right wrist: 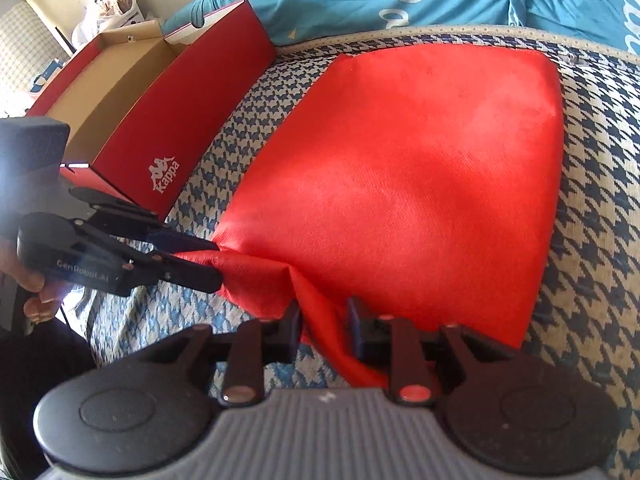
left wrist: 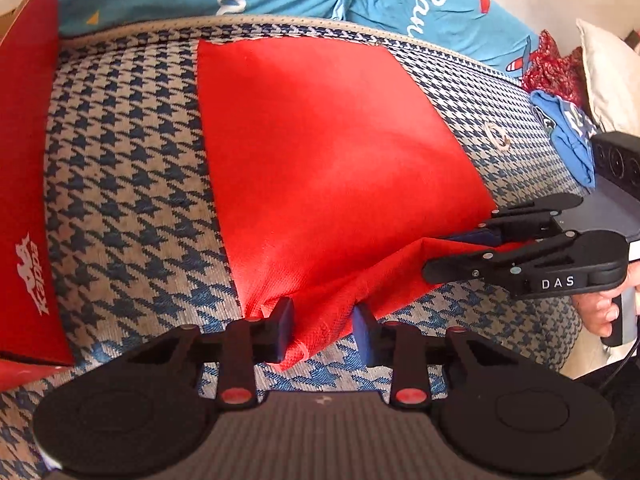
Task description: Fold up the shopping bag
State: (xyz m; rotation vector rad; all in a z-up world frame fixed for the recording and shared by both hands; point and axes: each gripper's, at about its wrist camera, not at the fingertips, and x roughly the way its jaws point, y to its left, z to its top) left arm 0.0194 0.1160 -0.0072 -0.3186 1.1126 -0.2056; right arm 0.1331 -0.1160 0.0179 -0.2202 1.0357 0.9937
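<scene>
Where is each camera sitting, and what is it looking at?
Left wrist: rides on the left tongs, looking down at the red bag; right tongs and fingers show.
Right wrist: rides on the right tongs, same bag; left tongs and hand show.
Both share the bag, checked cushion and red shoebox.

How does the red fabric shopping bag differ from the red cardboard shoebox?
The red fabric shopping bag is soft, plain and lies flat; the red cardboard shoebox is rigid, open and bears a white logo. The left gripper and right gripper pinch the bag; the box is ungripped. Both are red, on the houndstooth cushion.
</scene>
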